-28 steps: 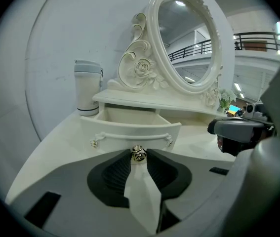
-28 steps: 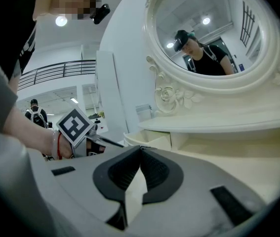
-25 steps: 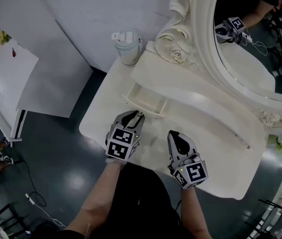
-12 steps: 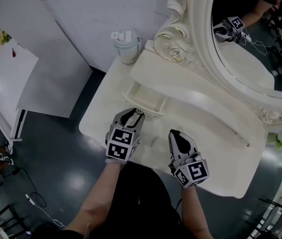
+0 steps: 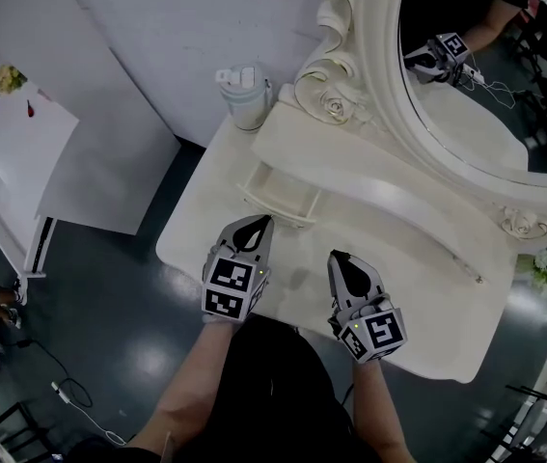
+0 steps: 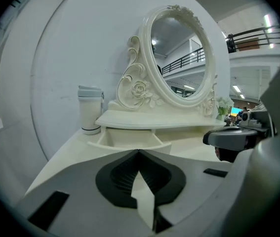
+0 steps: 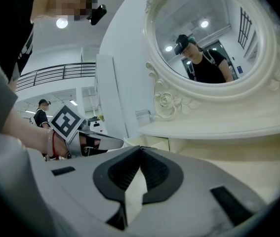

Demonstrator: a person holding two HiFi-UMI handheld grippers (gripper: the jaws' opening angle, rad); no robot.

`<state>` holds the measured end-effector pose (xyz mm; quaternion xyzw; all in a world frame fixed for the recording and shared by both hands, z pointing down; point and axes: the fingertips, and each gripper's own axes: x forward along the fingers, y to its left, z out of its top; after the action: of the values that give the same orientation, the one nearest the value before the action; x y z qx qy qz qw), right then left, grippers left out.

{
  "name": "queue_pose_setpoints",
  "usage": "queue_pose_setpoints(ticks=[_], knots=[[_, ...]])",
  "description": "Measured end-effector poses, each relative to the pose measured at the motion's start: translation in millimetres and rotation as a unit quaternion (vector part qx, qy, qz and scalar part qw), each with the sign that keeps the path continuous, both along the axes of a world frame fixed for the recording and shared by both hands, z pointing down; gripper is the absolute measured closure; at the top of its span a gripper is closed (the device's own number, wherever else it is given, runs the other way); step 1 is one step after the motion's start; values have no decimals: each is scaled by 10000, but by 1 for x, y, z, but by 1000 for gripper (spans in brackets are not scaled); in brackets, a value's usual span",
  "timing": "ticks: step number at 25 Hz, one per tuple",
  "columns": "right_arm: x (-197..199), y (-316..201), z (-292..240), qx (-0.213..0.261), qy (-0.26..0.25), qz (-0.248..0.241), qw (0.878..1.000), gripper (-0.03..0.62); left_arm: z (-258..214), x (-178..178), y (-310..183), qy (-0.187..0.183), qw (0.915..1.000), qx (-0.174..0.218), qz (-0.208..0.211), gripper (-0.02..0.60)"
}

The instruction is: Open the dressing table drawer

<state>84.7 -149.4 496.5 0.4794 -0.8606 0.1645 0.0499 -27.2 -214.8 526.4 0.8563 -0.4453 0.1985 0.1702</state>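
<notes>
The left tongs (image 5: 263,222) have lifted back from the drawer (image 5: 281,193) and closed together empty. The right tongs (image 5: 337,257) are together too. The drawer stands open, so the task looks done.

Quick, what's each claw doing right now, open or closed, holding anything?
Left claw: closed, holding nothing.
Right claw: closed, holding nothing.

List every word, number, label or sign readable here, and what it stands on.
No words, numbers or brands can be read anywhere.
Cubes on the left gripper and right gripper: black-and-white square marker patterns only, no letters.
Tumbler: no label legible.
</notes>
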Motion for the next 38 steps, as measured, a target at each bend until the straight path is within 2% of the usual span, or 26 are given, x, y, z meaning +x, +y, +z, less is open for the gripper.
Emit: queue_pose_setpoints(ticks=[13, 23, 38], knots=[[14, -2, -39, 393, 172, 170, 9989, 588, -60, 43, 12, 861, 9927, 636, 554, 578], [24, -3, -78, 745, 299, 280, 9964, 588, -100, 54, 14, 1094, 9869, 952, 701, 578], [18, -17, -122, 1103, 249, 163, 9935, 589, -138, 48, 8, 1335, 9819, 1189, 623, 578]])
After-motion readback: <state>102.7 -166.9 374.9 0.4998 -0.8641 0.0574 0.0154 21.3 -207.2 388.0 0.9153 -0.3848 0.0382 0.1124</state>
